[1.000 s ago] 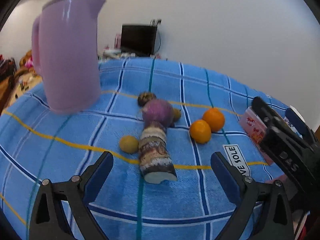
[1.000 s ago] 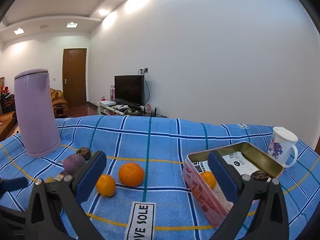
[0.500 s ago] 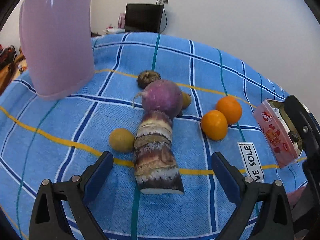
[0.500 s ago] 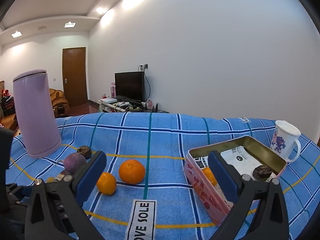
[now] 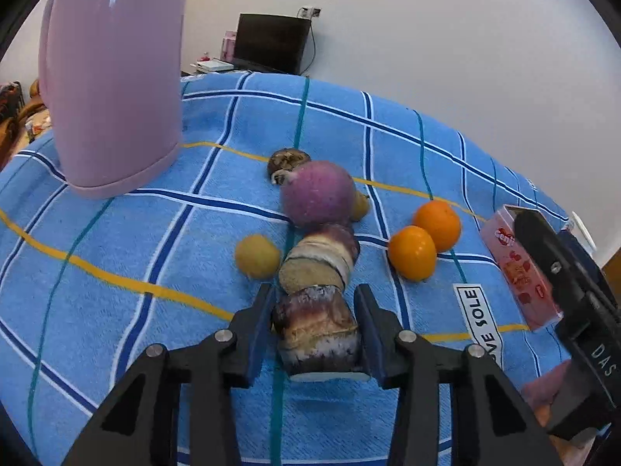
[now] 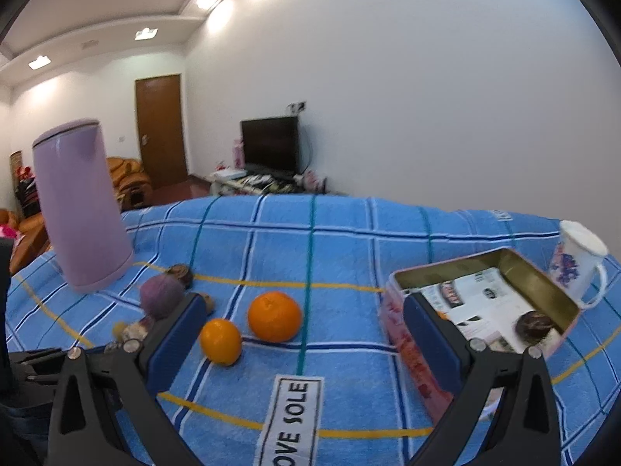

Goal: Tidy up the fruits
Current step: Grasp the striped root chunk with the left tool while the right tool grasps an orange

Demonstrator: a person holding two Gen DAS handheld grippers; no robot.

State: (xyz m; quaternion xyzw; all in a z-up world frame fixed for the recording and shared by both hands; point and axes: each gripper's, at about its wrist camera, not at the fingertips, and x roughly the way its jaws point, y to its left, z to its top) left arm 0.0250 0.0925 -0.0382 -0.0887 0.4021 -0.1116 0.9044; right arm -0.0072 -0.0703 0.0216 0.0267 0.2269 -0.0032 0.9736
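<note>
Left gripper (image 5: 316,324), wide apart a second ago, is seen closing around the banded root (image 5: 316,310) on the blue cloth (image 5: 155,233) labelled "SOLE" (image 5: 479,324); right gripper (image 6: 302,334) is held wide, empty.

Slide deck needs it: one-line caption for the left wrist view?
Left gripper closing around a banded stalk on the blue checked cloth.

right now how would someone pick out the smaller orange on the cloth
Start at the tall lilac jug on the blue checked cloth, then look toward the open tin. Two oranges touch there; the smaller orange is the nearer one, left of the bigger orange.
</note>
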